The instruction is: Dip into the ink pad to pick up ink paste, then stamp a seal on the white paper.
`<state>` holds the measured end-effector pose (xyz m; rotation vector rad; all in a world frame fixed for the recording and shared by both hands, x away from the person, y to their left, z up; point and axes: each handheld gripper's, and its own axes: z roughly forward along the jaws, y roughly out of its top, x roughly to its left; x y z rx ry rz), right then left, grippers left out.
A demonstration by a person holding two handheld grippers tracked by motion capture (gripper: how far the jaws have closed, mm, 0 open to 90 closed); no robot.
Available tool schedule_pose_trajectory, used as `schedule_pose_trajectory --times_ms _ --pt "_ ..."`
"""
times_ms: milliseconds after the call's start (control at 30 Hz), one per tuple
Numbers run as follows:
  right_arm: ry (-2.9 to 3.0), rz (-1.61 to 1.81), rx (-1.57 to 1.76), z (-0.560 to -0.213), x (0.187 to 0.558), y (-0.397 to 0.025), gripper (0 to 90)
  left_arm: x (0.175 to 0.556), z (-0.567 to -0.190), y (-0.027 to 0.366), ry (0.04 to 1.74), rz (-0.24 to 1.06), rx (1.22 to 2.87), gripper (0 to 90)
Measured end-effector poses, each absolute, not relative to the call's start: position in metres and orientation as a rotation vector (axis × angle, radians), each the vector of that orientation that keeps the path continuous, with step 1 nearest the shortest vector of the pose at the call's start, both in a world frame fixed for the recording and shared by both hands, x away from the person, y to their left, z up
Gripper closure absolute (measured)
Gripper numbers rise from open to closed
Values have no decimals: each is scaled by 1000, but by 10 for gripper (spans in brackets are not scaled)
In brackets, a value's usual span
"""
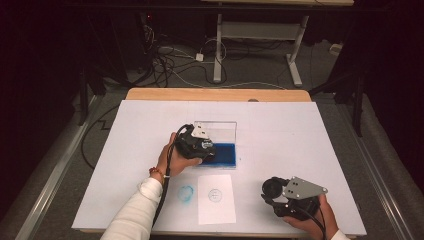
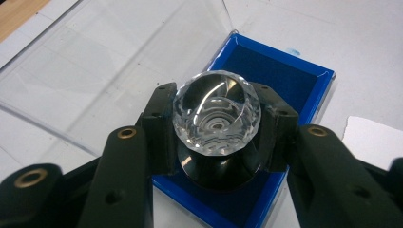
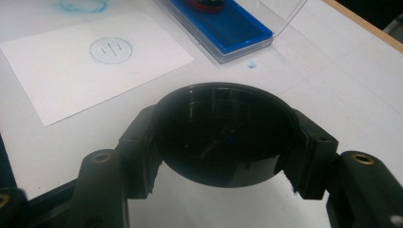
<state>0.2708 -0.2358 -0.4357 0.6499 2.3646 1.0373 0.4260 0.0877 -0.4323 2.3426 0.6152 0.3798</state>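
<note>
Overhead, the high view places the left gripper (image 1: 202, 148) over the blue ink pad (image 1: 223, 154), whose clear lid (image 1: 220, 131) stands open behind it. The right gripper (image 1: 280, 192) waits well apart, near the table's (image 1: 300, 130) front right, and a white paper (image 1: 216, 199) bearing a round blue imprint (image 1: 215, 195) lies between the two; another blue mark (image 1: 186, 193) sits on the table just left of the paper.

Next, the left gripper view shows its jaws closed on the faceted crystal knob of a stamp (image 2: 216, 118), the black base pressed down onto the ink pad (image 2: 266, 71) (probably to load the face with ink).

Lastly, the right gripper view shows its jaws clamped on a black round cap (image 3: 223, 135), open side toward the camera, held off the table. It is presumably the stamp's cover, kept aside until stamping is done. The paper (image 3: 90, 71) and ink pad (image 3: 228, 26) lie beyond.
</note>
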Motion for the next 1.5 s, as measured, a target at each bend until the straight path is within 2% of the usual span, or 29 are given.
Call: schedule_pose_trajectory --times_ms 600,1267,1500 --pt "2337 1074 672 -431 272 -240 387 427 -429 89 615 368 2358 549" --pt "2333 1065 677 -431 276 -239 387 390 -388 129 582 430 2162 549" --pt "2333 1067 682 -431 278 -240 386 381 -380 134 549 438 2144 549"
